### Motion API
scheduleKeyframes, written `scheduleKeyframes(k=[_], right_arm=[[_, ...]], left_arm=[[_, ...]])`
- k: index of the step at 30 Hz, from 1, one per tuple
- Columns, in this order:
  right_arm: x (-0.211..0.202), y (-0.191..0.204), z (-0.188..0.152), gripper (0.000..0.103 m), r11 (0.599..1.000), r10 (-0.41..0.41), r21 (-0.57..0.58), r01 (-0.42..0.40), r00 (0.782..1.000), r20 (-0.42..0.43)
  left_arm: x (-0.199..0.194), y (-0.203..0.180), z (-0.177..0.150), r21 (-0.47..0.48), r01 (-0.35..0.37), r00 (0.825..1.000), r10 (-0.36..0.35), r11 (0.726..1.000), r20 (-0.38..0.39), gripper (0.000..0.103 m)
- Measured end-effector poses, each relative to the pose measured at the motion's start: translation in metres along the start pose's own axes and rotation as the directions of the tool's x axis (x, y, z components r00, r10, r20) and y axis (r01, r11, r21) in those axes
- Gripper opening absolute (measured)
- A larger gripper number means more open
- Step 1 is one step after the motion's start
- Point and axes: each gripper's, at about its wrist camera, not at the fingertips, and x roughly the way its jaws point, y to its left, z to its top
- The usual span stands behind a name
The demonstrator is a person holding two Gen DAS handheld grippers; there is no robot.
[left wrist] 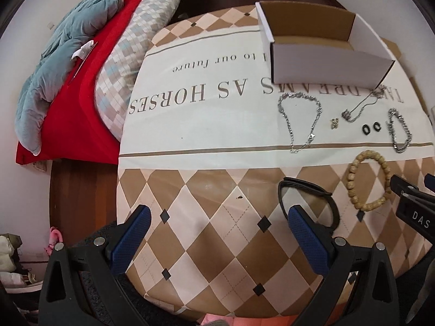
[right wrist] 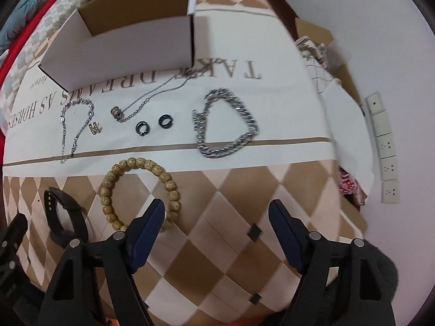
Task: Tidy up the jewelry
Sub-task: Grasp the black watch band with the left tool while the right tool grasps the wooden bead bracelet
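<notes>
My left tool [left wrist: 217, 241] hangs over the checked cloth of the bench [left wrist: 190, 190] with its blue pads wide apart and nothing between them. Its right pad stands in front of the black watch [left wrist: 307, 193], low in the frame right of centre. My right tool [right wrist: 217, 228] is also open and empty; its left pad overlaps the lower edge of the wooden bead bracelet [right wrist: 138, 193] in the view, and I cannot tell whether it touches.

Above the bracelet, across the middle of the right wrist view, the rest of the jewelry lies in a row on the white printed band of the cloth: a thin silver chain [right wrist: 77, 125] at left, a small gold charm [right wrist: 95, 129] just beside it, a fine necklace with a ring pendant [right wrist: 141, 103], two black rings [right wrist: 153, 125] apart from each other, and a heavy silver link bracelet [right wrist: 228, 125] at right.

The open white cardboard box [right wrist: 122, 43] stands in the upper left of that view, behind the row, its inside bare brown. A bed with a red sheet [left wrist: 81, 81] fills the upper left of the left wrist view.
</notes>
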Motion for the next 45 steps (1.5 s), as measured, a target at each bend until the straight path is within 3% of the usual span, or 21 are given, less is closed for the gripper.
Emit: scheduleKeyframes(k=[3, 9, 12, 16, 25, 33, 39, 41, 43, 45], right_arm=[[0.007, 0.009, 0.0, 0.077, 1.0, -0.002, -0.028, 0.002, 1.0, -0.002], [0.017, 0.018, 0.0, 0.059, 0.998, 0.011, -0.061, -0.011, 1.0, -0.005], [0.017, 0.02, 0.001, 0.043, 0.997, 0.032, -0.077, -0.032, 0.999, -0.001], [0.017, 0.023, 0.002, 0.01, 0.994, 0.021, -0.106, -0.021, 1.0, 0.003], [0.008, 0.003, -0.019, 0.009, 0.995, -0.059, -0.081, 0.059, 0.998, 0.001], [0.004, -0.005, -0.024, 0.009, 0.996, -0.067, -0.067, 0.067, 0.998, -0.008], [0.002, -0.001, -0.026, 0.01, 0.996, -0.064, -0.065, 0.063, 0.998, -0.011], [0.005, -0.004, -0.022, 0.01, 0.996, -0.061, -0.064, 0.061, 0.998, -0.013], [0.009, -0.009, -0.018, 0.01, 0.996, -0.063, -0.067, 0.062, 0.998, -0.013], [0.013, -0.014, -0.014, 0.01, 0.996, -0.065, -0.067, 0.064, 0.998, -0.012]], left_arm=[[0.005, 0.001, 0.002, 0.003, -0.006, 1.0, 0.006, 1.0, -0.005, 0.103], [0.006, -0.001, 0.004, 0.009, -0.012, 1.0, 0.012, 1.0, -0.007, 0.103], [0.005, -0.003, 0.004, 0.011, -0.01, 1.0, 0.011, 1.0, -0.005, 0.103], [0.005, -0.005, 0.003, 0.011, -0.005, 1.0, 0.005, 1.0, -0.009, 0.103], [0.007, -0.012, 0.001, 0.036, -0.001, 1.0, 0.002, 0.999, -0.016, 0.103], [0.019, -0.023, 0.006, 0.038, 0.088, 0.993, -0.085, 0.995, -0.077, 0.101], [0.034, -0.028, 0.008, 0.037, 0.169, 0.977, -0.162, 0.985, -0.135, 0.075], [0.036, -0.029, 0.009, 0.032, 0.195, 0.971, -0.189, 0.98, -0.144, 0.061], [0.038, -0.029, 0.009, 0.029, 0.215, 0.967, -0.209, 0.976, -0.147, 0.032], [0.04, -0.03, 0.008, 0.038, 0.217, 0.967, -0.209, 0.976, -0.149, 0.017]])
